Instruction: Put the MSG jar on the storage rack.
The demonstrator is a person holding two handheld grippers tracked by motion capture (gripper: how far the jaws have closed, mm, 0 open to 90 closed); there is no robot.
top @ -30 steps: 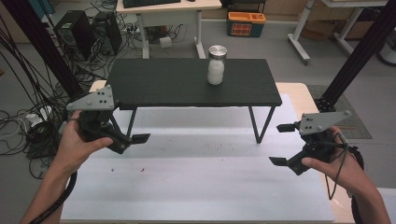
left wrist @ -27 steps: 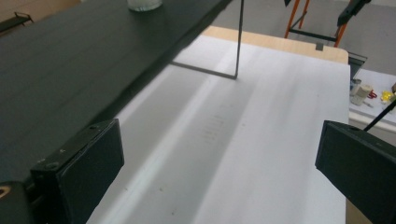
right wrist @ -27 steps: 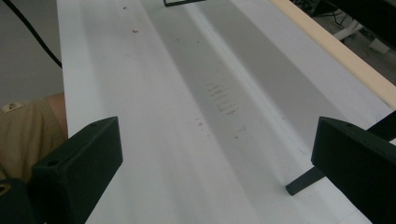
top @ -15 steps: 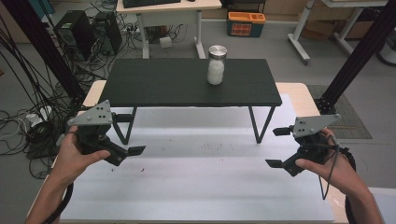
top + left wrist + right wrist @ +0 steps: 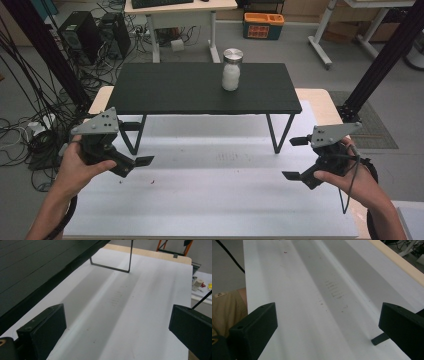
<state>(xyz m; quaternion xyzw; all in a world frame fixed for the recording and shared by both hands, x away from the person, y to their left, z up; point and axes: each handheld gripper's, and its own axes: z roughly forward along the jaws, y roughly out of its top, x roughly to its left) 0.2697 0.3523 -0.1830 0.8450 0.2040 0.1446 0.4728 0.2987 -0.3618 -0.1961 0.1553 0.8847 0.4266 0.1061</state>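
My left gripper (image 5: 137, 143) hovers over the left part of the white table top (image 5: 210, 200), held in a hand, its jaws wide open with nothing between them. In the left gripper view the left gripper (image 5: 117, 335) frames bare white surface. My right gripper (image 5: 295, 158) hangs over the right part of the table, also open and empty. Its own view has the right gripper (image 5: 327, 335) spread across the white top. A glass jar (image 5: 232, 70) with a metal lid and white contents stands upright on a low black table (image 5: 170, 90), well beyond both grippers.
The low black table stands on thin metal legs (image 5: 276, 135) at the back of the white top. A wooden border (image 5: 320, 100) edges the table at the right. Cables (image 5: 30, 125) and computer towers (image 5: 80, 30) crowd the floor at the left; an orange box (image 5: 263, 25) sits behind.
Both hands have drifted a little toward the near edge. The left gripper has sunk lower, and the right gripper has moved slightly inward. Both stay open.
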